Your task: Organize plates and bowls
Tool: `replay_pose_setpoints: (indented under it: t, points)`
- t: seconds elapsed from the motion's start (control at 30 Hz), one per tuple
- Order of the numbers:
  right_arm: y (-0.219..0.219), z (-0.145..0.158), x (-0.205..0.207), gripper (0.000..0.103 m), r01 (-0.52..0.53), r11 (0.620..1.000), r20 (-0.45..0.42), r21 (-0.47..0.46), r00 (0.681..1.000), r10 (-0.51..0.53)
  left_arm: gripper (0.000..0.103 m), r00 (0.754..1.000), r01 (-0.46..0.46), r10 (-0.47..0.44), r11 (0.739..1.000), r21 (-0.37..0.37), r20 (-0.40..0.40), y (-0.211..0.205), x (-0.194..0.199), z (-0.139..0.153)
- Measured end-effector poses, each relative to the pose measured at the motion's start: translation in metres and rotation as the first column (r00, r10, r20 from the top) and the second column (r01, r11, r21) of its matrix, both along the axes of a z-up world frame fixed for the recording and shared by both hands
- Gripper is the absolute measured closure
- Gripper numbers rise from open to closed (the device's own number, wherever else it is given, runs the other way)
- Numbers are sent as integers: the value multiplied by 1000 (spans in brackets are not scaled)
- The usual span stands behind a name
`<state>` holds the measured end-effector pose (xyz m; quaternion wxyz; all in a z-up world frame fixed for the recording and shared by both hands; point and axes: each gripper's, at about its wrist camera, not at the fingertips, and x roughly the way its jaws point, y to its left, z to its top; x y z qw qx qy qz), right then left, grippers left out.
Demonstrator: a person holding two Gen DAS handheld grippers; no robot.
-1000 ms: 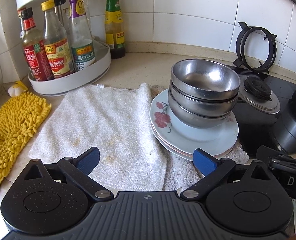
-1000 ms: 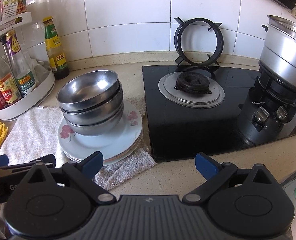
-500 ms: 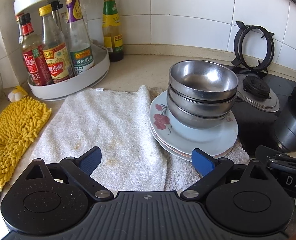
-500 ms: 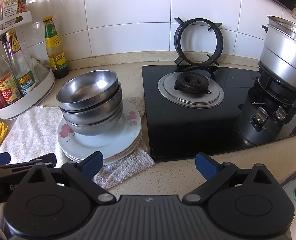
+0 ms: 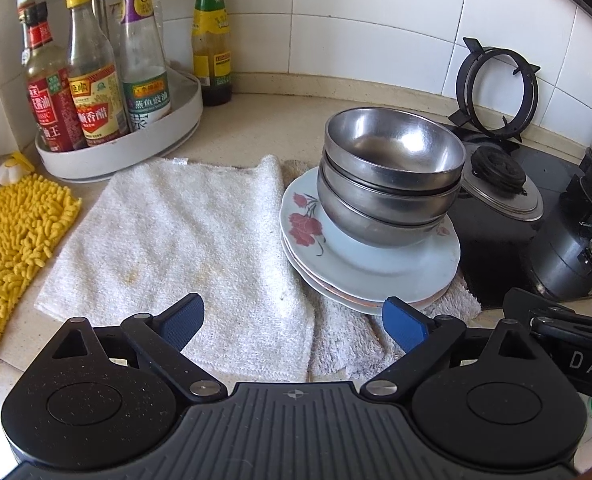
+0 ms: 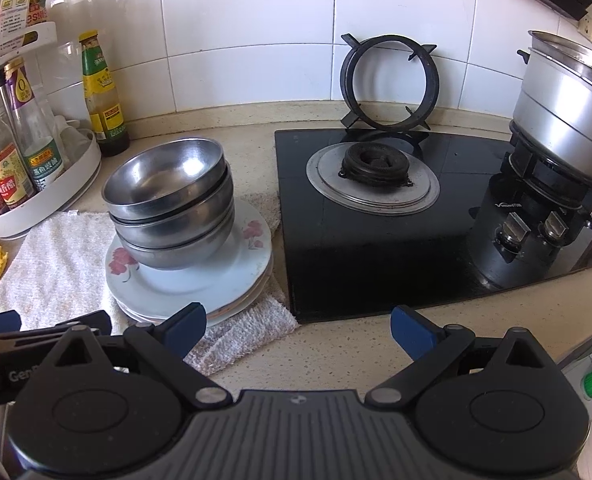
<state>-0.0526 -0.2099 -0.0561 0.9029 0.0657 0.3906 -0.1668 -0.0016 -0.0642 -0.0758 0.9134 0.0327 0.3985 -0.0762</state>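
Three steel bowls (image 5: 391, 176) (image 6: 168, 208) sit nested on a stack of white plates with red flowers (image 5: 375, 264) (image 6: 200, 280), which rests on a white towel (image 5: 184, 248). My left gripper (image 5: 294, 320) stands open, low over the towel's near edge, with its right fingertip just in front of the plates' rim. My right gripper (image 6: 297, 324) is open too, over the counter in front of the hob, its left fingertip close to the plates' near edge. Neither holds anything. Each gripper shows at the edge of the other's view.
A white turntable rack (image 5: 120, 148) of sauce bottles stands at the back left, a green-capped bottle (image 5: 212, 40) beside it. A yellow chenille cloth (image 5: 12, 248) lies left. The black glass hob (image 6: 395, 220) with burner, loose pan ring (image 6: 389, 80) and steel pot (image 6: 563, 112) is right.
The left gripper has edged forward and a little left, so the bowls and bottles look larger. The right gripper has drifted slightly. Both stay open and the dishes have not moved.
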Motion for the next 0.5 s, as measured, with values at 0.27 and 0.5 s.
replay_pose_setpoints:
  t: [0.27, 0.5]
  points:
    - [-4, -3, 1, 2, 12, 1000, -11, -12, 1000, -12, 4, 1000, 3, -3, 1000, 3, 10, -2, -3, 2]
    - [-5, -4, 1, 5, 9, 1000, -17, 11, 1000, -9, 2, 999, -2, 3, 999, -38, 45, 2, -6, 9]
